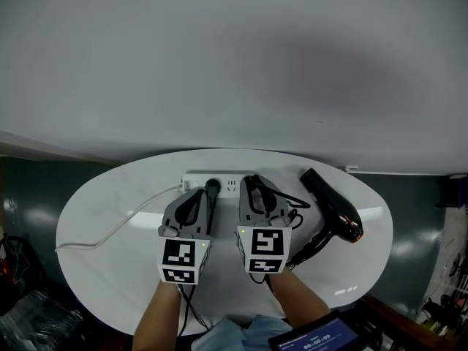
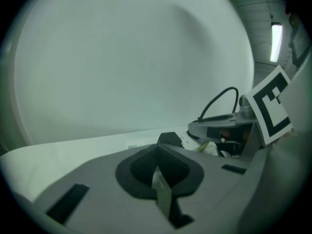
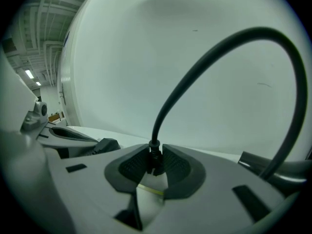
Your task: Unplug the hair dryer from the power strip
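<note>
The hair dryer's plug point(image 3: 155, 164) sits pinched between the fingers point(image 3: 130, 167) of the right gripper point(image 3: 155, 155), which are closed on its black neck just where the cord point(image 3: 253, 31) leaves it. From there the cord rises in a tall arch and drops away to the right. In the head view this gripper reaches to the white power strip point(image 1: 228, 183), which lies along the far edge of the white oval table point(image 1: 110, 269); the gripper covers the spot where plug and strip meet, so I cannot tell how deep the plug sits.

The hair dryer point(image 1: 333, 209) itself, black, lies on the table just right of the right gripper, its barrel pointing toward the far edge.

The left gripper point(image 2: 157, 152) is beside the right one, its tips at the left part of the strip; its fingers are closed together with nothing between them. A second black plug point(image 1: 213, 186) stands in the strip between the two grippers. A white cable point(image 1: 110, 234) trails from the strip's left end across the table to its left edge.
</note>
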